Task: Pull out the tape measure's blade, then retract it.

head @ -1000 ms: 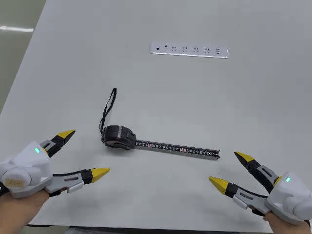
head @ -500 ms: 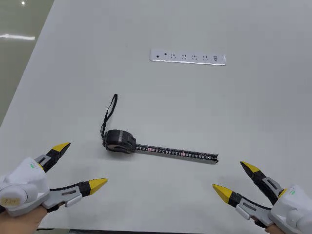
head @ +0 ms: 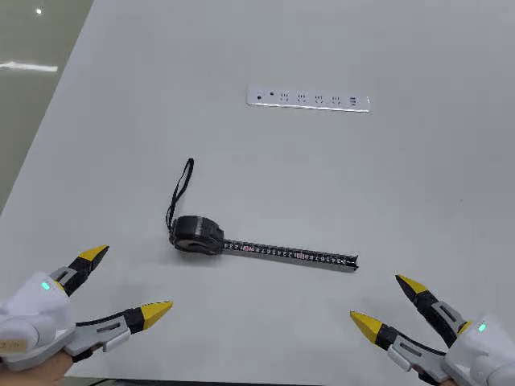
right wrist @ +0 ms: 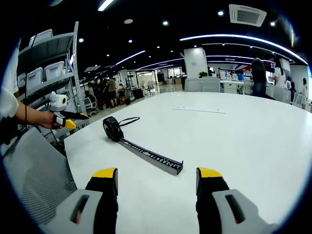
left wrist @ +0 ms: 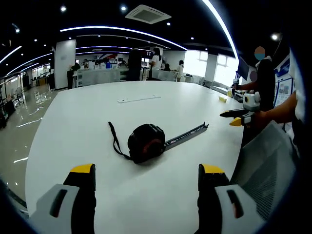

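Observation:
A black tape measure (head: pixel 195 234) lies on the white table (head: pixel 265 169), its blade (head: pixel 291 255) pulled out to the right and lying flat, its black wrist strap (head: pixel 179 191) trailing toward the far side. In the left gripper view the tape measure's case (left wrist: pixel 146 142) sits ahead of the jaws with the blade (left wrist: pixel 186 136) running right. My left gripper (head: pixel 126 283) hovers open at the near left, apart from the case. My right gripper (head: pixel 389 302) is open at the near right, just short of the blade's tip (right wrist: pixel 175 167).
A white power strip (head: pixel 308 100) lies flat on the far part of the table. The table's left edge (head: pixel 47 137) drops to a glossy floor. In the gripper views, shelving (right wrist: pixel 46 73) and several people stand in the background.
Both grippers have drawn back toward the near table edge, still open. The tape measure and its extended blade have stayed where they were; the head view has shifted slightly.

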### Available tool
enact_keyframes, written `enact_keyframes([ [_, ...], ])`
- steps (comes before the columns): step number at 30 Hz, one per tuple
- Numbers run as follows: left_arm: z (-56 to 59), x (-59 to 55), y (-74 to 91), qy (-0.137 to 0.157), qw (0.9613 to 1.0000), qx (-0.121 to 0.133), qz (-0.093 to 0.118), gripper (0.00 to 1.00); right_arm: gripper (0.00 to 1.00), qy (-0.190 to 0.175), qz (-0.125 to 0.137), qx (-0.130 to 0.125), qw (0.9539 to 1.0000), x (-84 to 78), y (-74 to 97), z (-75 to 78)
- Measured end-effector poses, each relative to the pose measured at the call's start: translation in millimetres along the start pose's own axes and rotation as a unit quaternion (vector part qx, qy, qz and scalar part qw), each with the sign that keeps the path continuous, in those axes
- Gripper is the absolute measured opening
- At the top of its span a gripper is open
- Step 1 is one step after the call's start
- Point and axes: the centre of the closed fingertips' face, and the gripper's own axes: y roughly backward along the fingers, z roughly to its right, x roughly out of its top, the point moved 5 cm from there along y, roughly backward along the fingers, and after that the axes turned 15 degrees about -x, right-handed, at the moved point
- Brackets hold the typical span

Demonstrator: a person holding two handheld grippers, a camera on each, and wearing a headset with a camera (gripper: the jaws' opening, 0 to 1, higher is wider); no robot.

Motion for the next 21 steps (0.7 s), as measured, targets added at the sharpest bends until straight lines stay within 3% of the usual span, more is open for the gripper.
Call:
enact_keyframes([
  [5, 2.4, 2.6, -4.6, -0.001, 1.0000, -0.002, -0.003, 0.86, 0.65, -0.001, -0.001, -0.002, 1.0000, 0.2, 0.0, 0.9],
  [15, 12.6, 8.7, -29.7, 0.004, 0.9997, -0.018, -0.017, 0.87, 0.64, -0.005, 0.000, 0.002, 1.0000, 0.8, -6.0, -0.5],
  [21, 14.5, 14.8, -41.9, 0.008, 0.9997, -0.019, -0.013, 0.88, 0.64, -0.007, 0.002, 0.004, 1.0000, 3.1, -10.6, 0.1],
])
